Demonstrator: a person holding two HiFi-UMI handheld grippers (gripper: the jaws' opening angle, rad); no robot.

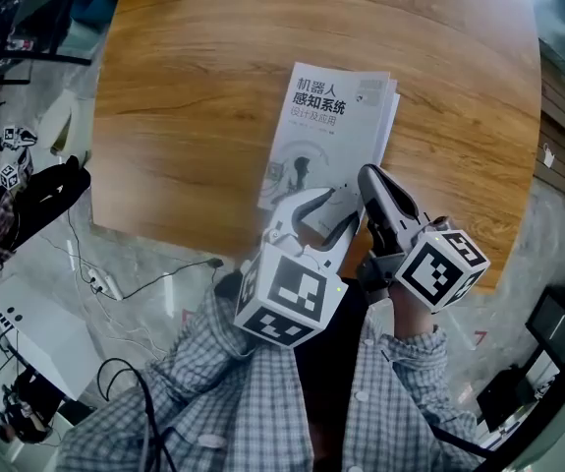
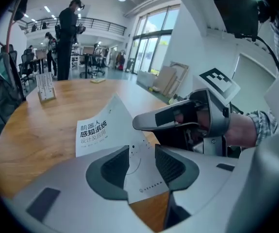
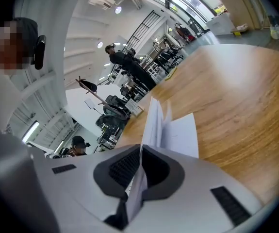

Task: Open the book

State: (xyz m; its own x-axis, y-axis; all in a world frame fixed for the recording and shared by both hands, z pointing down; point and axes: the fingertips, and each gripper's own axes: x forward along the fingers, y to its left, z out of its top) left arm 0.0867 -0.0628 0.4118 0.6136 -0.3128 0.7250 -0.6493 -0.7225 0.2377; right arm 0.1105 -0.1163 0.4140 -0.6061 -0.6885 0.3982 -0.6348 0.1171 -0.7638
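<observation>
Below, a brown wooden table (image 1: pixel 184 87) with rounded corners fills the head view. A white paperback book (image 1: pixel 333 116) with black Chinese title print lies on it, near the edge closest to the person. Its front cover (image 2: pixel 98 130) curves up off the pages. The right gripper (image 3: pixel 139 166) is clenched on that cover's edge. The left gripper (image 2: pixel 141 165) is released, jaws apart, with the cover's corner loose between them.

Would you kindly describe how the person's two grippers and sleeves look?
The left gripper and right gripper are smooth grey plastic with dark ribbed pads, each carrying a cube of black-and-white square markers. The sleeves are blue-and-white checked cloth.
</observation>
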